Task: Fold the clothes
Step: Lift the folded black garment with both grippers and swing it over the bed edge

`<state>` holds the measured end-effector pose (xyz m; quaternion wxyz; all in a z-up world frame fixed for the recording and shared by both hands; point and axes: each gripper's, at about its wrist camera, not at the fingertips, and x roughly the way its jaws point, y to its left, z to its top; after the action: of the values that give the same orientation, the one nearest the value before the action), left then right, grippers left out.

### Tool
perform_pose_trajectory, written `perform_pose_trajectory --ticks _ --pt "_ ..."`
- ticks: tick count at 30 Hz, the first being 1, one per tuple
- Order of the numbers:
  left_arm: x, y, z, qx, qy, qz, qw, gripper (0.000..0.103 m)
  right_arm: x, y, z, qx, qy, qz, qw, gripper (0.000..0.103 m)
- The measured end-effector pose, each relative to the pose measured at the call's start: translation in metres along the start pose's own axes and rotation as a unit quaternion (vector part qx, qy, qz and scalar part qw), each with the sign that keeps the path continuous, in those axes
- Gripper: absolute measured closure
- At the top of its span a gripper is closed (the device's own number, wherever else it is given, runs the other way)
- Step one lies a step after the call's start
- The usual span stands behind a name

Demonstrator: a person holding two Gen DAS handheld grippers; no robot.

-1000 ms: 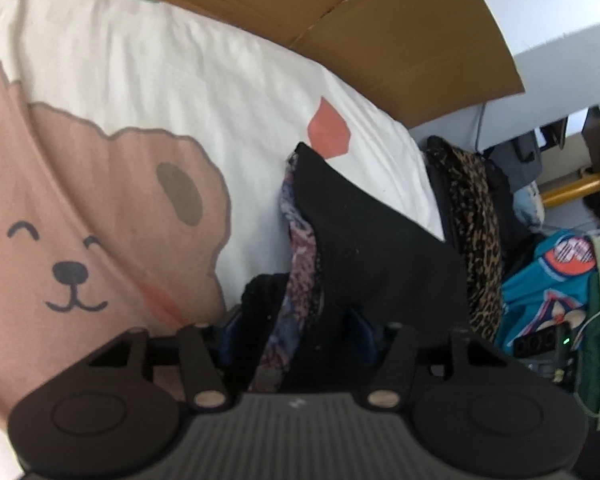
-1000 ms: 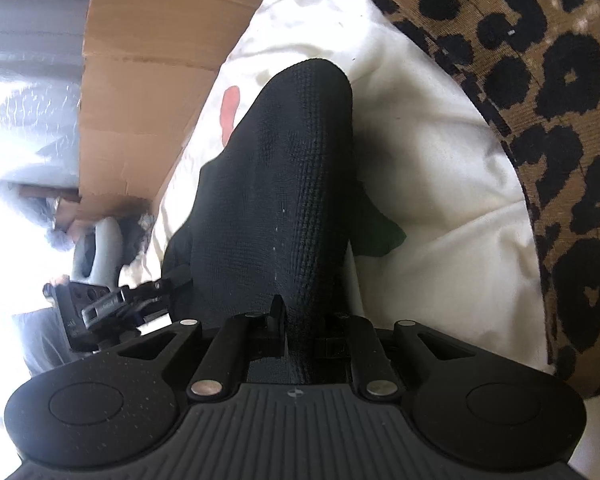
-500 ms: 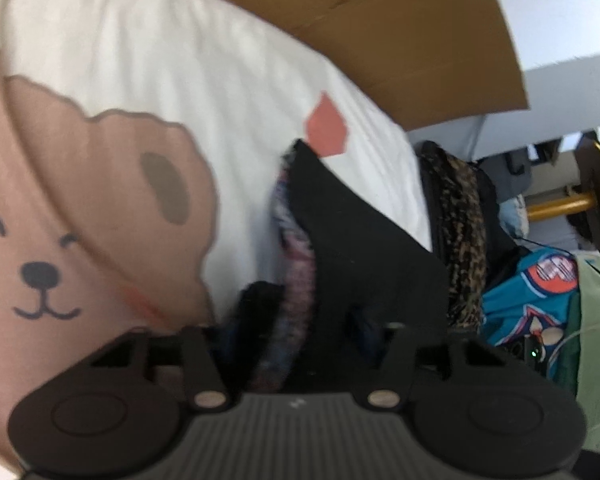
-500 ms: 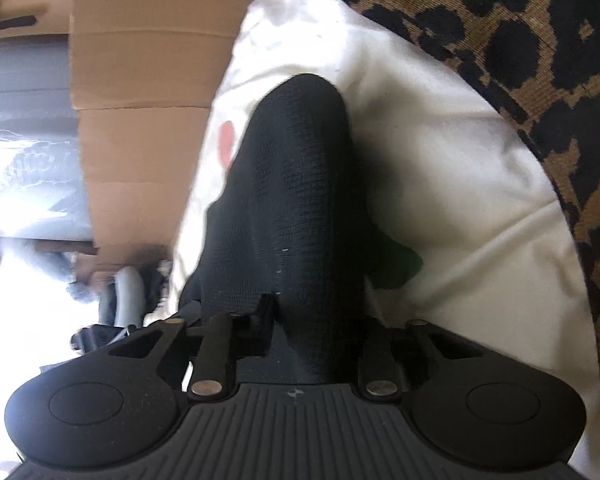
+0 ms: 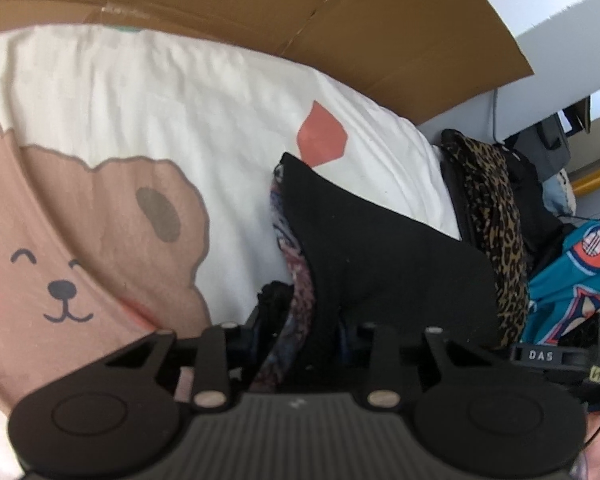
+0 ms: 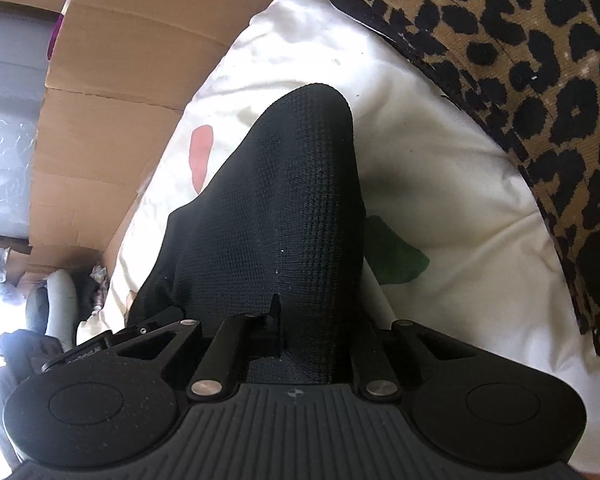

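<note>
A black knit garment (image 5: 380, 248) with a patterned inner layer (image 5: 296, 280) rises off the white bear-print bed sheet (image 5: 100, 100). My left gripper (image 5: 300, 320) has its jaws closing on a bunched edge of it; the cloth fills the gap and hides the fingertips. In the right wrist view the same black garment (image 6: 284, 200) runs up as a taut fold from my right gripper (image 6: 300, 320). Its jaws stand nearly together, still closing, and pinch the cloth over the sheet (image 6: 440, 160).
A leopard-print garment (image 5: 496, 208) (image 6: 540, 60) lies along the bed's edge. A cardboard sheet (image 5: 340, 12) (image 6: 120, 80) stands behind the bed. A teal printed garment (image 5: 572, 280) and cables lie beyond the leopard one.
The left jaws have narrowed on the bunched cloth. Both grippers have risen a little with the black garment, which now stands more taut above the sheet.
</note>
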<state>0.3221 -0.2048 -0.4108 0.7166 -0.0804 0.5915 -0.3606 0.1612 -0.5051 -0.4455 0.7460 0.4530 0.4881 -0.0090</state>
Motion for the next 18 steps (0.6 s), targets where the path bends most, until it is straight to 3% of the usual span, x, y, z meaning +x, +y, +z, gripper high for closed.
perform_pose_trajectory --ticks 10,18 --pt "-0.036 -0.036 -0.005 0.040 -0.002 0.054 0.9977 0.070 -0.023 0.038 -0.010 -0.080 -0.001 -0.024 0.997 0.094" --pt "-0.093 -0.065 -0.009 0.023 -0.037 0.078 0.9961 0.070 -0.062 0.078 -0.012 -0.126 -0.010 -0.011 0.992 0.094"
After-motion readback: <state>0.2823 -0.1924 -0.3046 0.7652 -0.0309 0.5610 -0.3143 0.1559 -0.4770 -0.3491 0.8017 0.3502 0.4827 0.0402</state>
